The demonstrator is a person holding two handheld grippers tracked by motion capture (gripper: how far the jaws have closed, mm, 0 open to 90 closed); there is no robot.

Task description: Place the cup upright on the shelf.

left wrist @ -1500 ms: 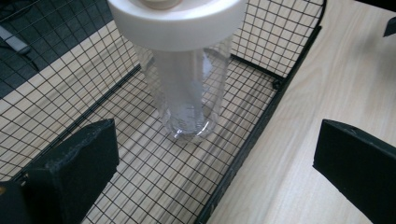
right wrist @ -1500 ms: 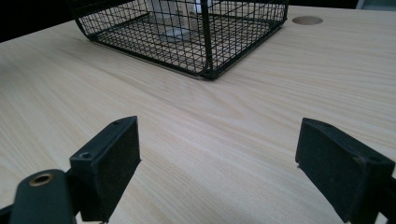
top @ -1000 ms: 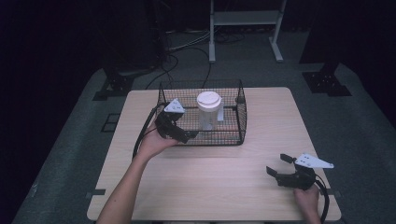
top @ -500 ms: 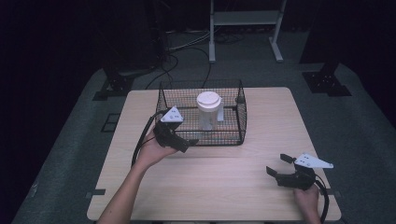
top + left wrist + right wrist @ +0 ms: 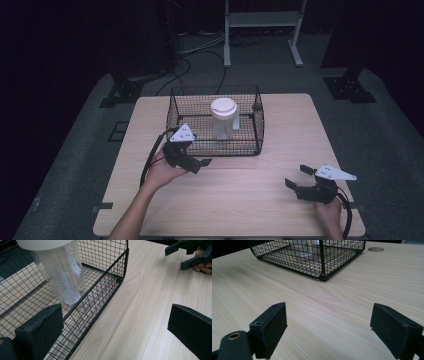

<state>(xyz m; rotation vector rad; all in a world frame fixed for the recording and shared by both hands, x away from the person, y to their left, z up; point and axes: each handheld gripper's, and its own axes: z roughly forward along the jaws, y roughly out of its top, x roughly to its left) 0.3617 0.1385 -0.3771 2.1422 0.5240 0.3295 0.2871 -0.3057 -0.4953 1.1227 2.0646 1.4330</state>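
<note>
In the high view, a black wire basket [image 5: 260, 127] is seen standing toward the far middle of a light wooden table [image 5: 240, 200], and a clear tumbler [image 5: 222, 120] with a white lid is seen upright inside it. The left gripper [image 5: 197, 164] is held just in front of the basket's near left corner, its jaws spread wide with nothing between them. The right gripper [image 5: 296, 177] is rested near the table's near right edge, well apart from the basket, its jaws likewise parted and empty. In the left gripper view, the tumbler [image 5: 62, 277] is shown standing on the basket's wire floor, close behind the near wall [image 5: 100, 297]; faint white lettering is carried on its clear side. The left gripper [image 5: 115, 327] is seen with its jaws released and set far apart: one jaw is placed over the basket's near rim, the other over bare wood, and nothing is grasped. The right gripper [image 5: 186, 255] is visible farther off at the top right, also open. In the right gripper view, the right gripper [image 5: 328, 326] is shown with its jaws wide apart above bare tabletop, nothing being touched, and the basket [image 5: 322, 262] is seen beyond them with the tumbler's base [image 5: 302, 247] dimly visible through the mesh.
</note>
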